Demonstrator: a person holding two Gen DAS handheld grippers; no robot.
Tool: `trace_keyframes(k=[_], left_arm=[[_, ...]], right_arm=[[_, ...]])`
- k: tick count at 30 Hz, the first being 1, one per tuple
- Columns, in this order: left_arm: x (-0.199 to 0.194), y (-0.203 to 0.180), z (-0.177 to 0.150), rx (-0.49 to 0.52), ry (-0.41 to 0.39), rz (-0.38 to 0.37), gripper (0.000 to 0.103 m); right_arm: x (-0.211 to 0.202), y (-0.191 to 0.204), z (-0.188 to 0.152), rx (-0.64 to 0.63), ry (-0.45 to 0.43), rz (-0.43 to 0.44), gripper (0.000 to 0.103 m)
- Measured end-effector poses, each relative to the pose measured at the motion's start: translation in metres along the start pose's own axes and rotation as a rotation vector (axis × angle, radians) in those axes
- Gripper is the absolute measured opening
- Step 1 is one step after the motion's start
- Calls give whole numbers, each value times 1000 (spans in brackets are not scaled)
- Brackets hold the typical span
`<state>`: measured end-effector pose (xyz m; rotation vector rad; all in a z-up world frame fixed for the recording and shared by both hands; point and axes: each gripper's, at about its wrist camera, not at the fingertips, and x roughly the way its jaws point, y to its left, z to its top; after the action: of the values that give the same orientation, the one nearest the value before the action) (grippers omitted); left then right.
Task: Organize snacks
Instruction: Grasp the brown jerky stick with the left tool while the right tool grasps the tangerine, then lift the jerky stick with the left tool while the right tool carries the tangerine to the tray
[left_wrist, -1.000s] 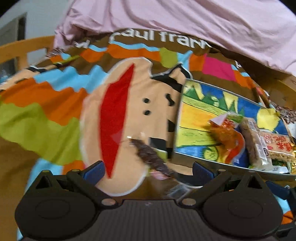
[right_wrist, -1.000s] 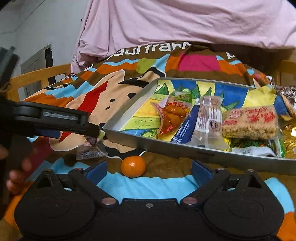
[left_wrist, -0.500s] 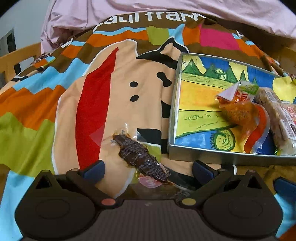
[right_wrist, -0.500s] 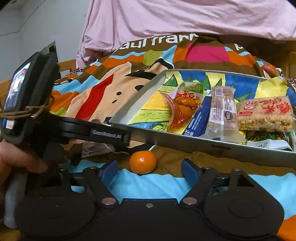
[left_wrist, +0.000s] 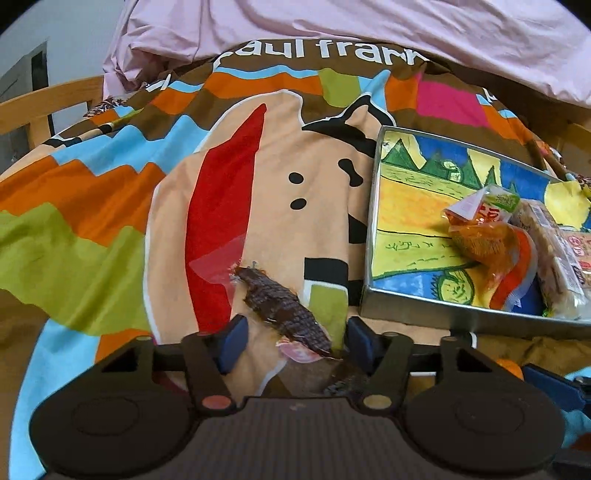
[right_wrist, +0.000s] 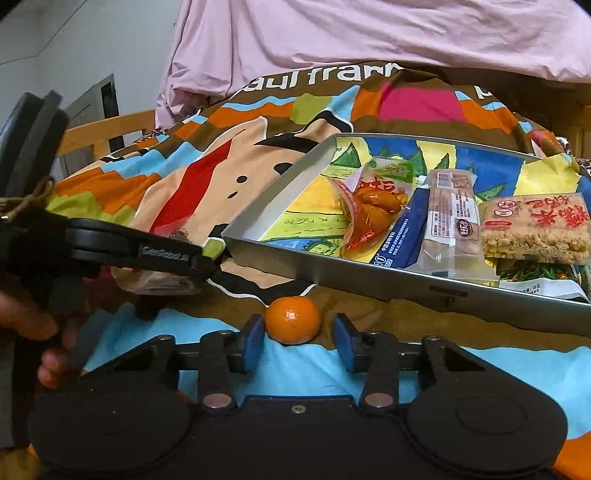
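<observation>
A clear packet of dark dried meat (left_wrist: 284, 306) lies on the colourful blanket (left_wrist: 110, 206), left of a metal tray (left_wrist: 443, 317). My left gripper (left_wrist: 295, 341) is open, its blue pads on either side of the packet's near end. A small orange (right_wrist: 293, 319) sits on the blanket in front of the tray (right_wrist: 369, 288). My right gripper (right_wrist: 297, 345) is open with the orange between its pads. The tray holds an orange snack pouch (right_wrist: 369, 206), a wrapped bar (right_wrist: 452, 218), a rice cracker pack (right_wrist: 535, 229) and other packets.
The left gripper's arm (right_wrist: 129, 251) and the hand holding it (right_wrist: 33, 321) cross the left of the right wrist view. A pink sheet (left_wrist: 369, 26) lies behind the blanket. A wooden bed rail (left_wrist: 44, 107) runs at the far left.
Both grippers have narrowed. The left one has moved in over the meat packet. The right one has moved closer to the orange, which now sits between its pads.
</observation>
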<state>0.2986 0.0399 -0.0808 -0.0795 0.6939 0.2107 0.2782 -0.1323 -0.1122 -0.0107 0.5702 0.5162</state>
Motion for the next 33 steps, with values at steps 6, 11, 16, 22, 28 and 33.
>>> trace_keyframes(k=[6,11,16,22,28,33], left_arm=[[-18,5,-8,10,21,-40,54],[-25,6,-14,22,26,-62,55],[-17,10,-8,-38,21,-65,69],[-13,13,-7,-48,19,-41,54],[-25,15,-9,-51,17,-47,34],[-43,9,-8,-4,17,-43,27]], right_arm=[[-5,2,-1,-7,-14,5,36],[-3,2,-1,-8,-5,3,43],[2,3,1,-14,15,4,51],[1,7,2,-38,5,-3,38],[-4,10,3,-56,-19,-4,36],[-11,15,3,-84,-41,-1,36]])
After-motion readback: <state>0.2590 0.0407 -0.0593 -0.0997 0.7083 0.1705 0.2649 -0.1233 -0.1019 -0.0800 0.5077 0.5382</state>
